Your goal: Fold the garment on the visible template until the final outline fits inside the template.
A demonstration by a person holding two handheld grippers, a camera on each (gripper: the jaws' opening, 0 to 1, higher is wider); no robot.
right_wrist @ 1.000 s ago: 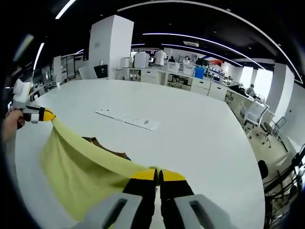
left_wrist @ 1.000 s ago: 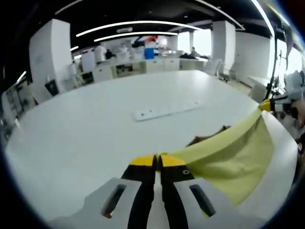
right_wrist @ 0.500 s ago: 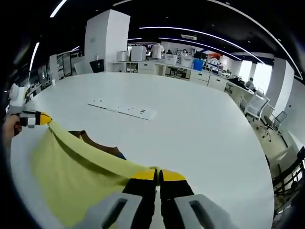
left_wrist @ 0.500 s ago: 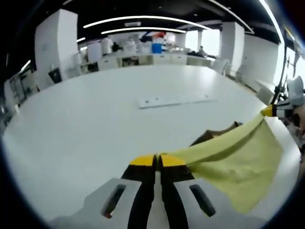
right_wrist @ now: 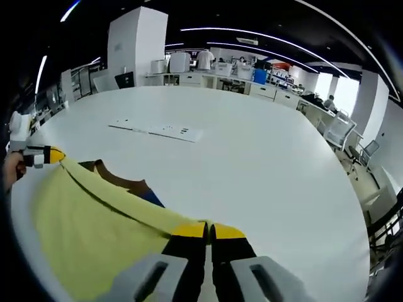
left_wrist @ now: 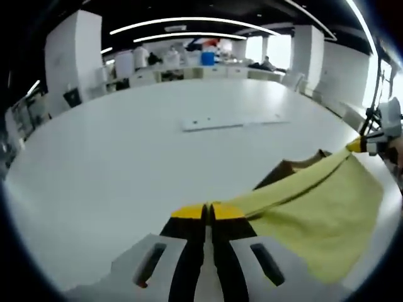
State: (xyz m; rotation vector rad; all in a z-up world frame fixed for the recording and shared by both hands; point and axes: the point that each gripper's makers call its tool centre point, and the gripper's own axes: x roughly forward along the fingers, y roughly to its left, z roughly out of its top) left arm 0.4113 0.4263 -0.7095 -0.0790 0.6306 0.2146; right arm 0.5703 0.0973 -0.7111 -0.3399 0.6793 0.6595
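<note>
Garment [left_wrist: 315, 207] stretched between left gripper [left_wrist: 208, 212] and right gripper [right_wrist: 208, 231], both clamping its edge; brown template [right_wrist: 123, 180] apparently beneath.

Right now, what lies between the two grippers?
A taut yellow garment edge runs from the right gripper to the left gripper, in the right gripper view.

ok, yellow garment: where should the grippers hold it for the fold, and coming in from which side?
Probably where they hold it now: the two ends of the taut edge of the yellow garment. The left gripper and right gripper each pinch an end, entering from the outer sides. The cloth hangs flat from that edge, so the fold stays straight.
</note>
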